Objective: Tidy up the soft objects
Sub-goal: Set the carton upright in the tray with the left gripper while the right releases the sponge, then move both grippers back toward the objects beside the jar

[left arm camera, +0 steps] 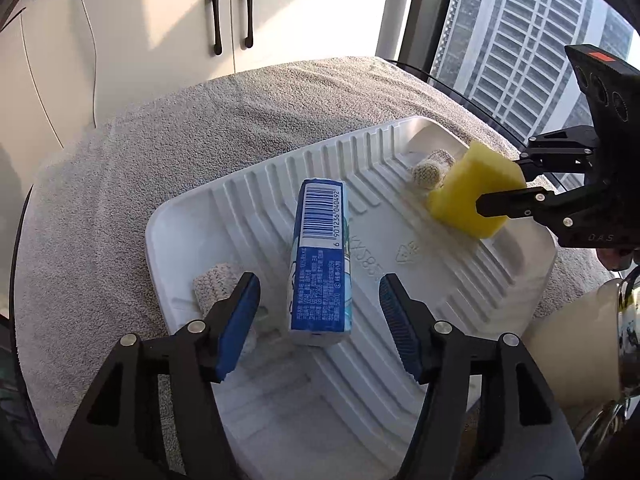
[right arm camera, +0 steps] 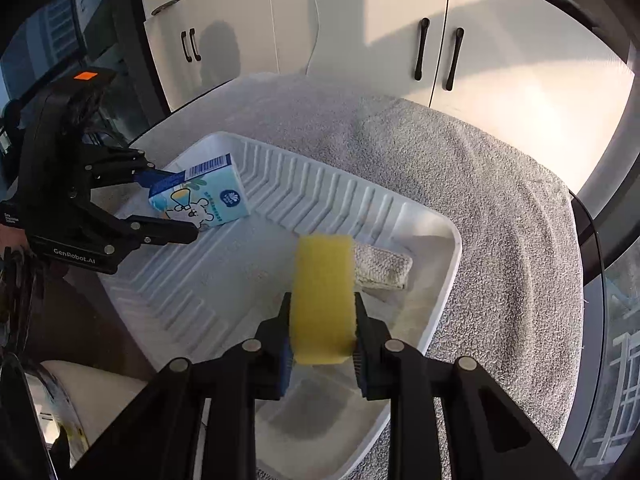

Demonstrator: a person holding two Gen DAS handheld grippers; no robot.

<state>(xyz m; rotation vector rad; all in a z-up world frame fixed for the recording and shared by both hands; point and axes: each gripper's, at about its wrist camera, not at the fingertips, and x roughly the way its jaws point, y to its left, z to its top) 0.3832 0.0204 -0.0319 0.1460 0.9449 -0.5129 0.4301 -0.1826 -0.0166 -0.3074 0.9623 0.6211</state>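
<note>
A blue-and-white tissue pack (left arm camera: 320, 248) (right arm camera: 204, 196) stands on its narrow side in the white ribbed tray (left arm camera: 440, 280) (right arm camera: 320, 200). My left gripper (left arm camera: 320, 277) (right arm camera: 176, 204) straddles it, open, with a gap between each blue pad and the pack. At the tray's other end my right gripper (right arm camera: 322, 298) (left arm camera: 500, 180) is shut on a yellow sponge (right arm camera: 324, 280) (left arm camera: 468, 196), held low over the tray floor. A rolled beige knit cloth (right arm camera: 382, 266) (left arm camera: 430, 170) lies just beyond the sponge. A second knit cloth (left arm camera: 216, 284) sits in the corner by my left finger, partly hidden.
The tray rests on a grey towel (left arm camera: 160, 160) (right arm camera: 480, 200) covering a round table. White cabinets with black handles (left arm camera: 232, 20) (right arm camera: 440, 52) stand behind. A window (left arm camera: 520, 40) lies to one side of the table. A pale bag (left arm camera: 576, 340) sits by the tray's near corner.
</note>
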